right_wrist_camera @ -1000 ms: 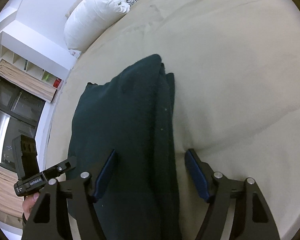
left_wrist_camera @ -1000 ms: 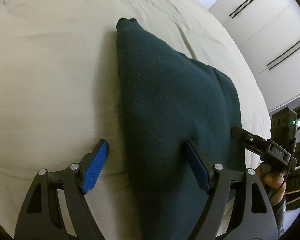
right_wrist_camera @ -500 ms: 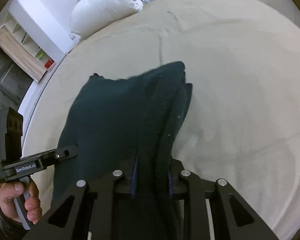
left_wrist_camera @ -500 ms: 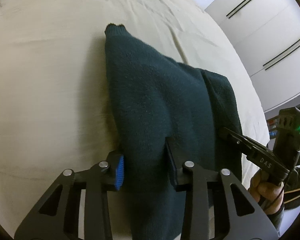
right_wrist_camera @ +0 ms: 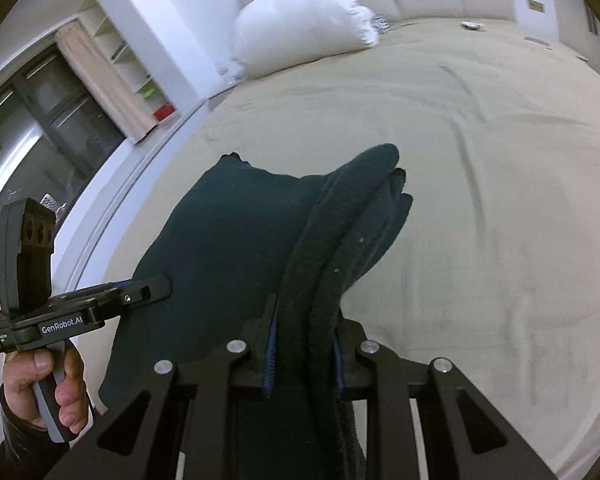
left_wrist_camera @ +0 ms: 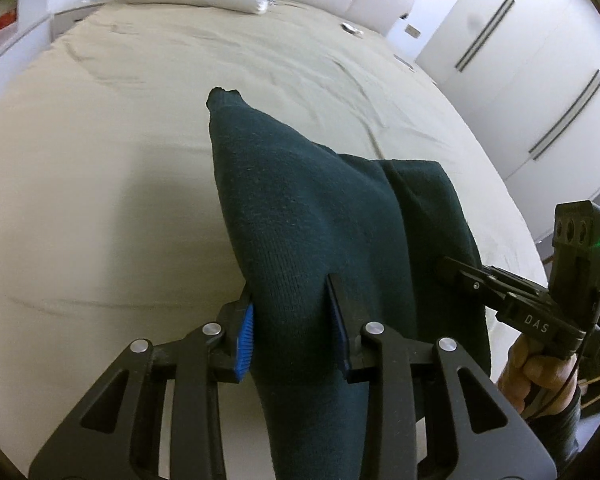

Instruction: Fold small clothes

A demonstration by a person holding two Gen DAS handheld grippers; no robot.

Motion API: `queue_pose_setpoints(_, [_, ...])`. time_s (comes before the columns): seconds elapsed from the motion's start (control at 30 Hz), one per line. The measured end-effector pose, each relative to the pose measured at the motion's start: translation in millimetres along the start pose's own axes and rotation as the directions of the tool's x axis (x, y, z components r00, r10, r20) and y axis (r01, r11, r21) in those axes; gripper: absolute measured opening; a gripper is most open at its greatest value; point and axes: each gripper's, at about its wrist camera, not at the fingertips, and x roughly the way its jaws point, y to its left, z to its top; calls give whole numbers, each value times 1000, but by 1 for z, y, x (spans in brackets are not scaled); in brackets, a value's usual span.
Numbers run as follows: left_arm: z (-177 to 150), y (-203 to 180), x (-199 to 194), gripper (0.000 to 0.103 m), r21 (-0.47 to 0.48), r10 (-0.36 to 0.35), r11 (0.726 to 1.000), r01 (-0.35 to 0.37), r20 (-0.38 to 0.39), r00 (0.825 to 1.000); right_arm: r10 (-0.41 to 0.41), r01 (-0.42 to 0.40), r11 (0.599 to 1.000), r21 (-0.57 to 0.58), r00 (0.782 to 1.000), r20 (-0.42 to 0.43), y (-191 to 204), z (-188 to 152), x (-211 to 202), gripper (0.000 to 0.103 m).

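- Knitwear, a dark green sweater [left_wrist_camera: 320, 216], hangs in a folded bundle between two hand-held tools above a beige bed [left_wrist_camera: 100, 200]; its near end is gripped, while its far end with a ribbed cuff points toward the headboard.
- The left gripper [left_wrist_camera: 292, 320] pinches one edge of the sweater, blue pads pressed against the knit on both sides.
- The right gripper [right_wrist_camera: 304, 356] is clamped on the opposite edge, where several thick layers of the fold are stacked between its pads.
- In the right wrist view the layered folds [right_wrist_camera: 364, 200] curve up and away from the gripper, their rounded end above the sheet.
- Each camera catches the other tool off to the side: a hand [left_wrist_camera: 540, 372] wraps the right tool's handle, and another hand [right_wrist_camera: 48, 392] holds the left tool's handle.
- A white pillow [right_wrist_camera: 300, 28] lies at the head of the bed.
- White wardrobe doors [left_wrist_camera: 520, 60] stand beyond the bed's far side.
- The sheet shows light creases around the garment.
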Motion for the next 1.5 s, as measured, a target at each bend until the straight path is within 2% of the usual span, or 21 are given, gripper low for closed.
queue_pose_setpoints(0.2, [-31,46,-3,30,-58,28,998,-30,-30,999,44,-44,999,4,997,-64,20,-17,42,23])
queue_pose_setpoints(0.33, [-58,65,23,31,-65,51,996,-56,-75,996,53,-46,997,62,993,-108,13,-36,69,24])
queue_pose_setpoints(0.4, [-68,74,38,38,-69,57,996,-62,-79,995,52,-40,994,106,992,-112,-3,-47,79,25])
queue_pose_setpoints(0.47, [-71,76,43,45,-61,44,997,-47,-49,998,93,-73,982,175,990,-110,-17,-56,82,31])
queue_pose_setpoints(0.53, [-74,80,50,50,-68,29,997,-31,-31,999,123,-99,971,220,987,-100,-34,-62,89,43])
queue_pose_setpoints(0.6, [-87,89,51,57,-80,17,997,-18,-17,1000,137,-117,970,215,987,-81,-35,-68,86,45])
queue_pose_setpoints(0.7, [-92,95,50,59,-106,1,994,-1,0,1000,158,-141,964,227,986,-58,-39,-70,83,49])
queue_pose_setpoints(0.8, [-93,95,52,59,-89,33,996,-31,29,999,140,-127,963,239,989,-37,-42,-74,71,56])
queue_pose_setpoints(0.9, [-97,82,31,59,-39,122,992,-119,93,988,60,-57,971,231,998,-7,-41,-75,51,63])
queue_pose_setpoints(0.97, [-103,67,11,62,27,229,971,-237,177,957,-23,17,978,208,999,27,-35,-78,32,64])
queue_pose_setpoints(1.03, [-109,47,-14,74,89,293,939,-332,296,909,-106,92,979,180,992,70,-29,-79,8,71])
queue_pose_setpoints(1.07, [-113,38,-28,83,103,309,925,-366,357,881,-135,116,979,170,985,104,-26,-79,-5,73])
queue_pose_setpoints(1.13, [-121,19,-60,89,91,341,895,-436,490,802,-197,171,974,146,963,185,-16,-80,-31,84])
queue_pose_setpoints(1.17, [-125,8,-81,97,56,369,875,-481,567,737,-225,199,971,131,948,228,-9,-80,-43,87])
queue_pose_setpoints(1.2, [-128,0,-96,103,26,390,858,-513,617,684,-248,225,968,114,929,276,0,-81,-55,92])
queue_pose_setpoints(1.27, [-137,-19,-130,103,-61,434,814,-577,723,537,-266,254,964,82,893,363,13,-81,-78,102])
queue_pose_setpoints(1.3, [-143,-29,-149,103,-120,453,793,-597,771,447,-275,278,959,57,858,433,26,-83,-94,103])
queue_pose_setpoints(1.33, [-146,-34,-161,103,-155,457,792,-590,791,406,-278,297,954,41,826,490,36,-84,-107,103])
queue_pose_setpoints(1.37, [-148,-39,-174,103,-169,446,806,-567,804,395,-287,321,946,32,791,541,45,-86,-118,103])
queue_pose_setpoints(1.43, [-147,-45,-190,103,-155,423,825,-543,806,413,-298,374,927,12,718,629,64,-87,-141,103])
queue_pose_setpoints(1.5, [-148,-50,-203,103,-156,420,827,-541,811,408,-281,395,919,-11,673,684,82,-84,-159,103])
